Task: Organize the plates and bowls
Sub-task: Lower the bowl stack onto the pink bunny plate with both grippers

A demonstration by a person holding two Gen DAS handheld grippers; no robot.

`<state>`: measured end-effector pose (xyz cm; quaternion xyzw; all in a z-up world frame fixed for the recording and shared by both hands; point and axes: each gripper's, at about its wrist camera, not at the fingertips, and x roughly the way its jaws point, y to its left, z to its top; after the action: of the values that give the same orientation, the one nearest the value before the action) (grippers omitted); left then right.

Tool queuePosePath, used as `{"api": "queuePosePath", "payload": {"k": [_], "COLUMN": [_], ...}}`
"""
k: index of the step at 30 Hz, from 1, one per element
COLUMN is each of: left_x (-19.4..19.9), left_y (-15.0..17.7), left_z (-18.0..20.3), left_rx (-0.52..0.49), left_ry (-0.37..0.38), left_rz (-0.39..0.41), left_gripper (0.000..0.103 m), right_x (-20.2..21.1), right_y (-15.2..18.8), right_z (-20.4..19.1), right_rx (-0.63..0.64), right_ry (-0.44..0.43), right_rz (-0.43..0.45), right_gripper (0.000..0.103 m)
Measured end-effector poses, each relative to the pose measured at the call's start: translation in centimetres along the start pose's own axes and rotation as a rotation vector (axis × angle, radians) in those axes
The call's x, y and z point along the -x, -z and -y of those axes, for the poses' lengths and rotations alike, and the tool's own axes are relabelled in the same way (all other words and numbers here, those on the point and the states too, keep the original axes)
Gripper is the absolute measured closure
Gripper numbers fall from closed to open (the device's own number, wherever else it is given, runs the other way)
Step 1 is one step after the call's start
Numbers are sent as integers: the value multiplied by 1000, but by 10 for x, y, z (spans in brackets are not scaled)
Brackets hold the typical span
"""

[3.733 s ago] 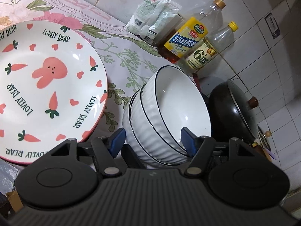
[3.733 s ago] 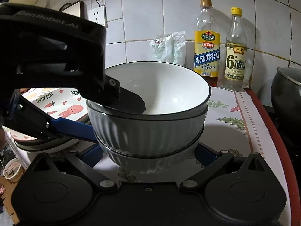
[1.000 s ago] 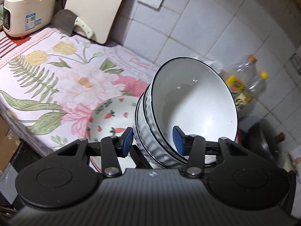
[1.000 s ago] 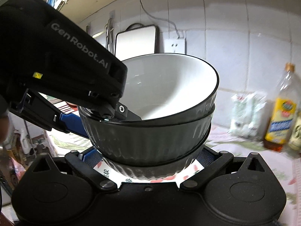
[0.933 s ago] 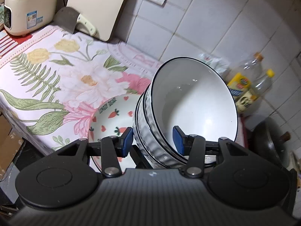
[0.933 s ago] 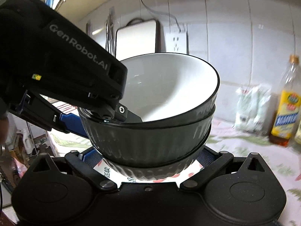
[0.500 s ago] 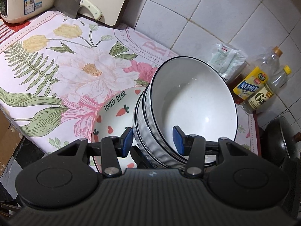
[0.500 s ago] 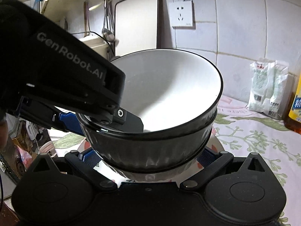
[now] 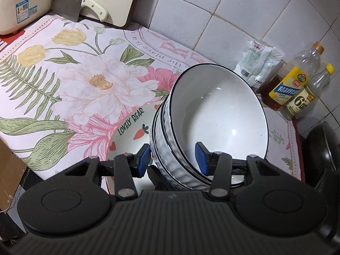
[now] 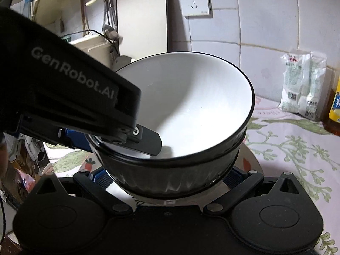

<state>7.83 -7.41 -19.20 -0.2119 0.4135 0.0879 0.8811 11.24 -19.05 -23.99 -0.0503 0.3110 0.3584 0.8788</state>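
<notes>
A stack of white ribbed bowls with black rims [image 9: 216,123] is tilted and held over the round plate printed with carrots and "LOVELY BEAR" [image 9: 127,136]. My left gripper [image 9: 173,158] is shut on the near rim of the bowl stack, one blue pad outside and one inside. In the right wrist view the same stack [image 10: 187,114] fills the middle. My right gripper [image 10: 165,175] straddles the base of the stack with its blue pads at both sides. The left gripper's black body [image 10: 70,97] crosses that view. Part of the plate [image 10: 250,163] shows under the bowls.
A flowered cloth [image 9: 70,78] covers the counter. A cleaver [image 9: 85,6], cutting board and rice cooker [image 9: 19,2] stand at the back left. Seasoning packets [image 9: 258,63], two bottles [image 9: 291,80] and a black lidded wok [image 9: 323,146] stand at the right. The counter edge lies at the left.
Both grippers have carried the bowl stack lower and closer over the carrot plate. The wall outlet has left the left wrist view and the plate shows larger beneath the bowls.
</notes>
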Motion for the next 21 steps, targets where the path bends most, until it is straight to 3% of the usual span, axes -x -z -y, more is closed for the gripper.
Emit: {"api": "queuePosePath", "payload": {"k": [8, 14, 21], "left_x": [-2, -3, -6], "left_y": [3, -1, -4], "left_z": [-9, -1, -9], "left_rx": [53, 58, 65], "left_ry": [12, -35, -3], "left_rz": [5, 5, -19], "left_gripper": [59, 59, 56], "right_x": [-7, -12, -4], "right_y": [0, -3, -2], "right_z": [-6, -2, -2], "right_rx": [31, 4, 1], "right_ry": [15, 10, 27], "right_rz": [-33, -62, -88], "right_gripper": [0, 1, 1]}}
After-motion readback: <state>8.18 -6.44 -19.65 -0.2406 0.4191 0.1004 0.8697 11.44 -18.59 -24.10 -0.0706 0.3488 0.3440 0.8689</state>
